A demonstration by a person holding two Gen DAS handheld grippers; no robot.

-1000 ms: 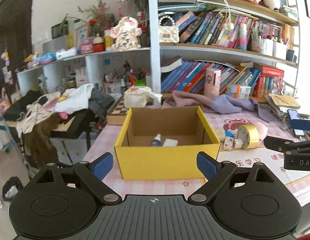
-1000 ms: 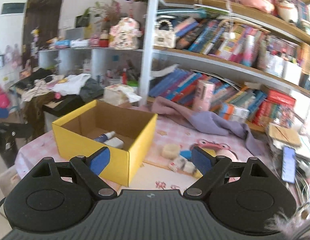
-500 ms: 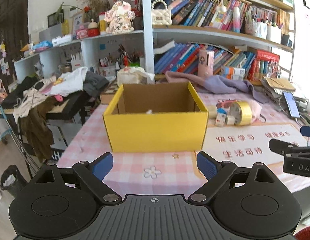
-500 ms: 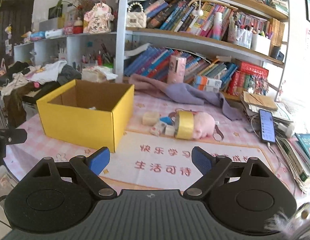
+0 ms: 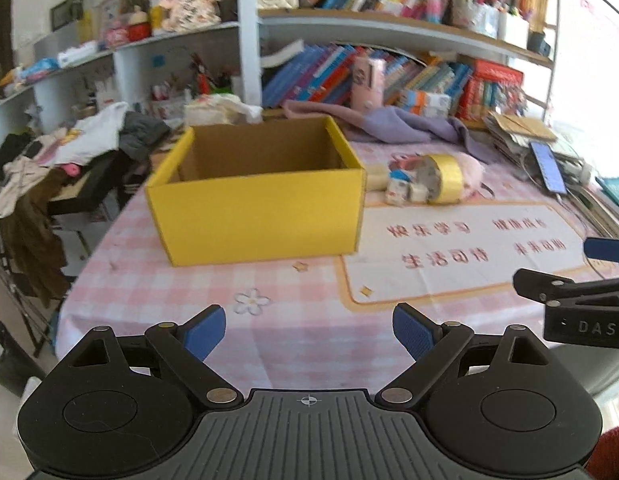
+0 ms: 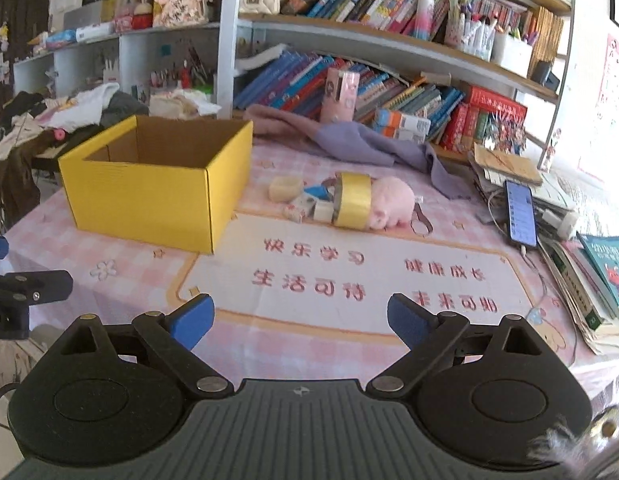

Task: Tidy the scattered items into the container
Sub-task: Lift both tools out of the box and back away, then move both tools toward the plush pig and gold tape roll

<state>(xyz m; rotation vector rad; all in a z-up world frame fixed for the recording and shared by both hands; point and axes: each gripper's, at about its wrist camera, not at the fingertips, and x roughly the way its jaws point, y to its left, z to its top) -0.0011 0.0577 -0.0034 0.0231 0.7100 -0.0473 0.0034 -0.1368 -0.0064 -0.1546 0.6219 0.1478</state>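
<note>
A yellow cardboard box (image 5: pixel 257 216) (image 6: pixel 149 196) stands open on the pink checked tablecloth; its contents are hidden from here. To its right lie a yellow tape roll (image 6: pixel 351 200) (image 5: pixel 449 178), a pink plush toy (image 6: pixel 391 200), a pale round block (image 6: pixel 284 189) and some small white and blue items (image 6: pixel 313 206). My left gripper (image 5: pixel 309 334) is open and empty, well in front of the box. My right gripper (image 6: pixel 299 322) is open and empty above the printed mat (image 6: pixel 349 276), short of the items. Each gripper shows at the edge of the other's view.
A purple cloth (image 6: pixel 349 140) lies behind the items. A phone (image 6: pixel 519 214), cables and stacked books (image 6: pixel 589 272) crowd the table's right edge. Bookshelves (image 6: pixel 389 60) stand behind. A rack of clothes (image 5: pixel 49 160) is beyond the table's left edge.
Both grippers have pulled back from the box and lowered; the box's inside, seen earlier with a small bottle and white item, is now hidden. Both stay open.
</note>
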